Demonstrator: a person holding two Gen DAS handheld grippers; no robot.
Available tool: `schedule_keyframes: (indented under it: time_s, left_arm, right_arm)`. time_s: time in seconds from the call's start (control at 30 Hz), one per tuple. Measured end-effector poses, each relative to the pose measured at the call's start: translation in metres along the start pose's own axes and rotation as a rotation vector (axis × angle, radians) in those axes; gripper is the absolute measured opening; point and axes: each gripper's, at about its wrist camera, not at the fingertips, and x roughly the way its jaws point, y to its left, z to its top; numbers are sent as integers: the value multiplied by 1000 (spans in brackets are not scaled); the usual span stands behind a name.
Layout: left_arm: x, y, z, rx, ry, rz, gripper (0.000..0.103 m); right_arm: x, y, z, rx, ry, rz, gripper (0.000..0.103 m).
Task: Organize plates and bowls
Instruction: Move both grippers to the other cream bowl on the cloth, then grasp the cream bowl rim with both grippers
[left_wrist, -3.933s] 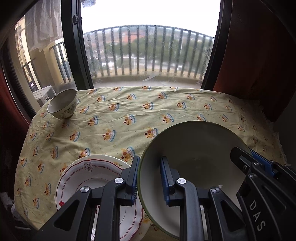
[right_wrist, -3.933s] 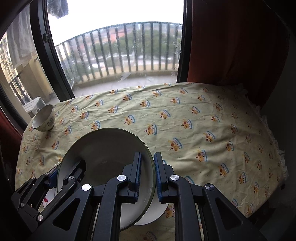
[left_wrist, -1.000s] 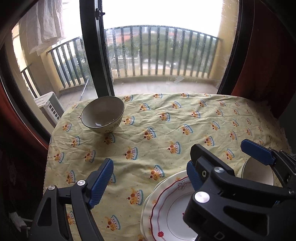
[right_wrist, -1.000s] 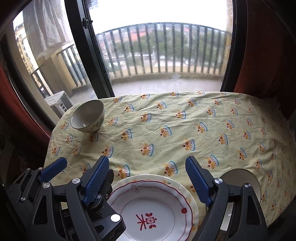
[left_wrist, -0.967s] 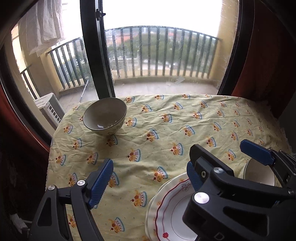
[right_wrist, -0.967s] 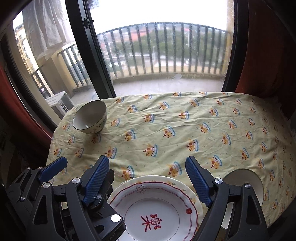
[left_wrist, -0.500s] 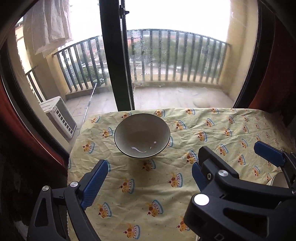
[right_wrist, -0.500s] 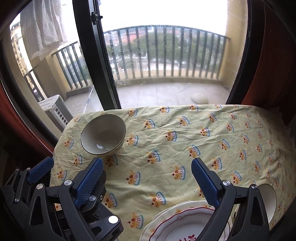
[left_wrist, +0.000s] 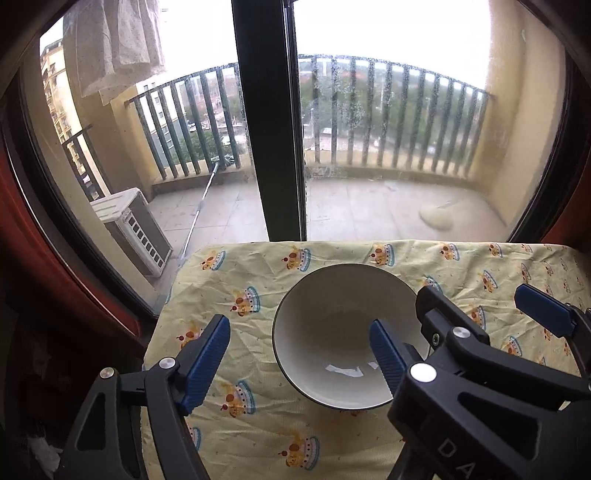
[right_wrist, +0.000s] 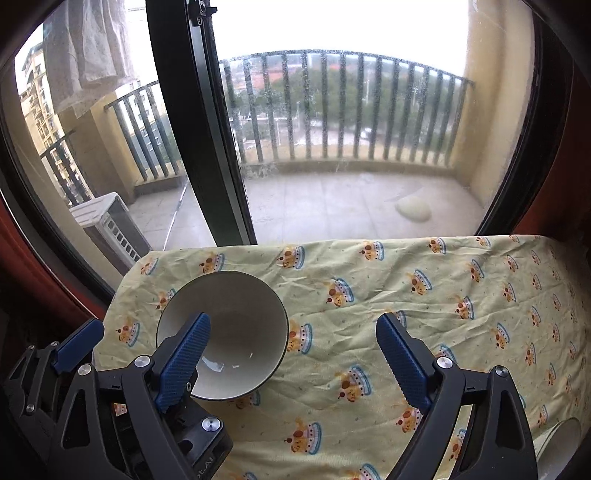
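the small bowl (left_wrist: 349, 334) is sitting upright on the counter (left_wrist: 258, 435), near its far left corner, close to the window. it is resting on the yellow cloth printed with little crowns (right_wrist: 424, 295), and its pale inside is showing a couple of bright glints near the bottom.

the left tongs (left_wrist: 299, 360) are hanging over the bowl's left side with nothing gripped. the jaws are closing but are not pressing on anything. in the left wrist view, the right-hand blue pad (left_wrist: 384, 354) is sitting in front of the bowl's inside, and the left-hand pad (left_wrist: 205, 363) is standing out over bare cloth to the left, so the bowl's left rim is lying between the two.

the right tongs (right_wrist: 291, 363) are spread wide too, empty, and their jaws are also closing. in the right wrist view, their left-hand pad (right_wrist: 183, 363) is overlapping the bowl's near left part, while the other pad (right_wrist: 402, 363) is standing well off to the right over the cloth. the bowl's right rim is falling between them.

whether any pad is actually touching the bowl, i cannot tell from here.

a curved white edge of another dish (right_wrist: 563, 443) is peeking in at the lower right corner of the right wrist view, well apart from the bowl.
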Motion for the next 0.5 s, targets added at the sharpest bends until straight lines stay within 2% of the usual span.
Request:
schedule_keyframes:
  time_s: [0.07, 0.3, 0.37, 0.43, 0.47, 0.5]
  left_arm:
    - [17, 3, 4, -4, 6, 16, 71]
    - [56, 13, 7, -48, 61, 0, 61]
    - [64, 15, 4, -53, 83, -14, 58]
    - [69, 17, 2, -60, 103, -22, 56]
    - [71, 17, 0, -58, 110, -19, 46]
    - [74, 16, -1, -51, 115, -8, 43]
  right_arm:
    - [18, 3, 4, -1, 15, -8, 81]
    - [63, 10, 12, 31, 58, 6, 79]
    - [72, 13, 11, 29, 75, 6, 72]
    - [79, 15, 9, 34, 96, 12, 71]
    - [81, 17, 8, 33, 101, 12, 67]
    - [84, 18, 7, 29, 105, 5, 65]
